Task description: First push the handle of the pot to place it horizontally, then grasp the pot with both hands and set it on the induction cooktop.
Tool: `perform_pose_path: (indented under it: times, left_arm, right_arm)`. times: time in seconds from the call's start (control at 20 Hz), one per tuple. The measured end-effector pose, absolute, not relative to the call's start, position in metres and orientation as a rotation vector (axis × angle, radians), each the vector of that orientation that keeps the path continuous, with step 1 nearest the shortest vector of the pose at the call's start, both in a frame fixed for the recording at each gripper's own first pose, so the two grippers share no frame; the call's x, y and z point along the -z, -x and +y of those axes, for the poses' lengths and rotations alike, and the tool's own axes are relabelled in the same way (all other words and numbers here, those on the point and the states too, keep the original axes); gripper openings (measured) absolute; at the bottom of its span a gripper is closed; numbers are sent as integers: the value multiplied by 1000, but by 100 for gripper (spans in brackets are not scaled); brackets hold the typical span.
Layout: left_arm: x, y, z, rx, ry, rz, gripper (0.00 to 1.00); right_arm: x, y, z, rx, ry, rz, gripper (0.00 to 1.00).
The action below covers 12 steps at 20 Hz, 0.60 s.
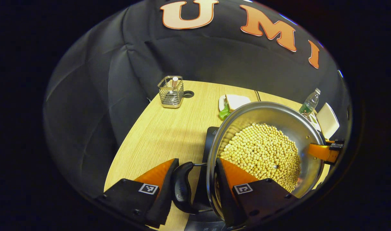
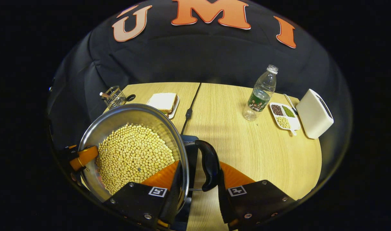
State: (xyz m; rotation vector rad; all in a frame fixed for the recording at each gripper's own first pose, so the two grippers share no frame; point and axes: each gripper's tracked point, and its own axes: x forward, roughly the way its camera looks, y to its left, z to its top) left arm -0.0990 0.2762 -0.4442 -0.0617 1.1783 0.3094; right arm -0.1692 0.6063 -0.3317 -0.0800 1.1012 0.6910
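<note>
A steel pot (image 1: 269,112) (image 2: 128,114) full of soybeans (image 1: 263,150) (image 2: 134,154) is over the black induction cooktop (image 1: 209,138) (image 2: 191,154); whether it rests on it I cannot tell. My left gripper (image 1: 197,163) is shut on the pot, one finger outside the black side handle (image 1: 182,189) and the other inside the rim. My right gripper (image 2: 200,165) grips the opposite black handle (image 2: 210,168) the same way. Each view shows the other gripper's orange finger (image 1: 324,152) (image 2: 83,157) across the beans.
On the wooden table (image 2: 247,150) stand a wire basket (image 1: 171,91) (image 2: 115,96), a sandwich on a plate (image 1: 235,101) (image 2: 163,101), a water bottle (image 1: 309,102) (image 2: 261,94), a divided dish of beans (image 2: 283,115) and a white box (image 2: 314,112). The cooktop's cable (image 2: 189,112) runs back.
</note>
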Motion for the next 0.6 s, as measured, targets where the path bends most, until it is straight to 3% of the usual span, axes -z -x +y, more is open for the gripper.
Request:
perform_pose_path:
  times: [0.55,0.6]
  left_arm:
    - [438,96,276,-326,50,1198,70]
    - [439,100,275,-324,47,1197,71]
  right_arm:
    - [354,173,616,-694,76,1104,54]
    - [353,174,615,-696,74,1103,58]
